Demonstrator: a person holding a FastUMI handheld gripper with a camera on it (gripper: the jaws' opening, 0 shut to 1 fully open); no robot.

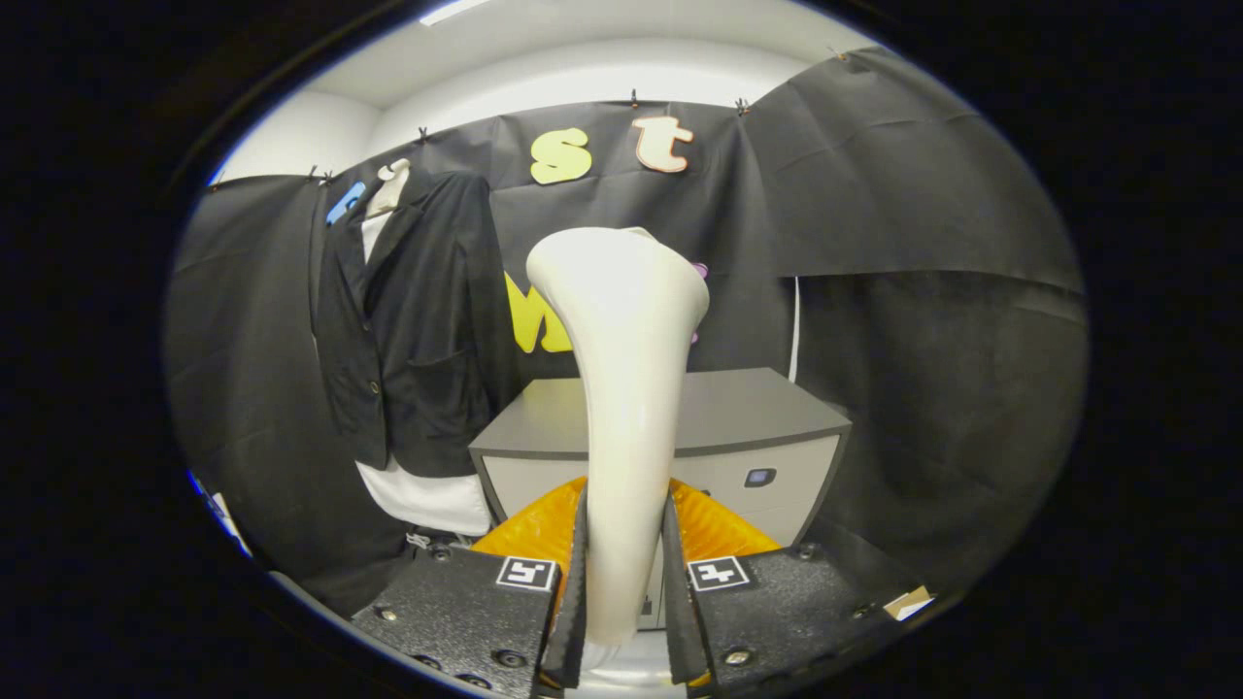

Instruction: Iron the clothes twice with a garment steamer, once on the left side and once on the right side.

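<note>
My gripper [624, 573] is shut on the handle of a cream garment steamer [623, 388], with both fingers pressed against its sides. The steamer stands upright between the fingers and its wide head [621, 277] rises above them. A black jacket [413, 320] over a white shirt [427, 497] hangs on a hanger against the booth wall, to the left of the steamer and well beyond it. The steamer head is apart from the jacket, with a clear gap between them.
A grey cabinet [753, 413] with a flat top and a small front button stands just beyond the fingers, behind the steamer. Black cloth walls close the booth on the left, back and right. A white cord [795, 330] hangs behind the cabinet.
</note>
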